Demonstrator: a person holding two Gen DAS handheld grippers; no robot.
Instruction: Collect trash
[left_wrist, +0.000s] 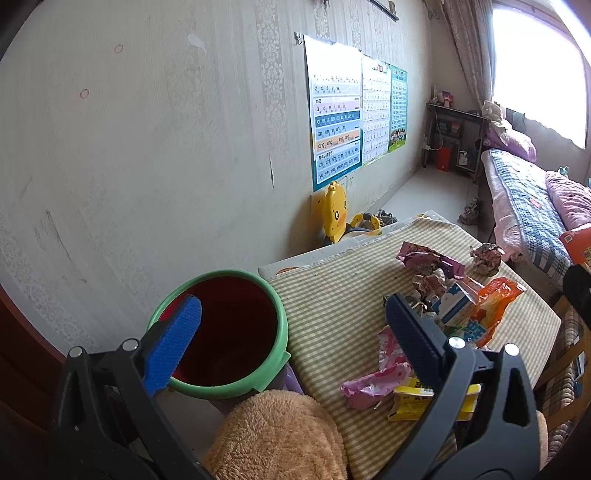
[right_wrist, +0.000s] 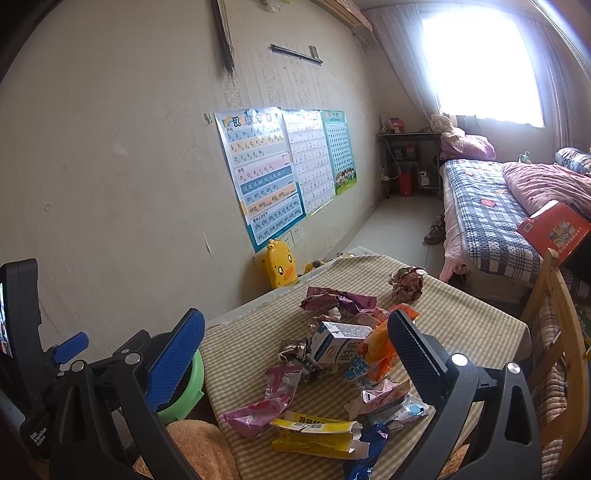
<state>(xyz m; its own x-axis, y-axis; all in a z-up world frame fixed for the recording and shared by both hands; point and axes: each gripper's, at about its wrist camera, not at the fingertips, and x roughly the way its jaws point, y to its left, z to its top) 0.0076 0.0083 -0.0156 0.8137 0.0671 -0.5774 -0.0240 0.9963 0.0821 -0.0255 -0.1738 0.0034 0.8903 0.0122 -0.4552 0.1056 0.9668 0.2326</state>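
Observation:
A pile of trash lies on a table with a yellow checked cloth (left_wrist: 332, 306) (right_wrist: 461, 321): a small milk carton (right_wrist: 332, 345) (left_wrist: 452, 304), an orange bag (left_wrist: 495, 299) (right_wrist: 373, 347), a pink wrapper (right_wrist: 258, 406) (left_wrist: 373, 384), a yellow wrapper (right_wrist: 314, 432) (left_wrist: 410, 402), a purple wrapper (right_wrist: 336, 299) (left_wrist: 428, 256) and a crumpled paper ball (right_wrist: 406, 284) (left_wrist: 485, 256). A dark red bin with a green rim (left_wrist: 229, 328) (right_wrist: 192, 384) stands left of the table. My left gripper (left_wrist: 295, 325) is open and empty, between the bin and the pile. My right gripper (right_wrist: 295, 341) is open and empty above the pile.
A tan plush cushion (left_wrist: 277, 435) lies at the table's near corner. A yellow duck toy (right_wrist: 279, 267) stands by the wall behind the table. A wooden chair (right_wrist: 554, 332) is at the right, a bed (right_wrist: 491, 221) beyond it. The left gripper's body (right_wrist: 26, 332) shows at far left.

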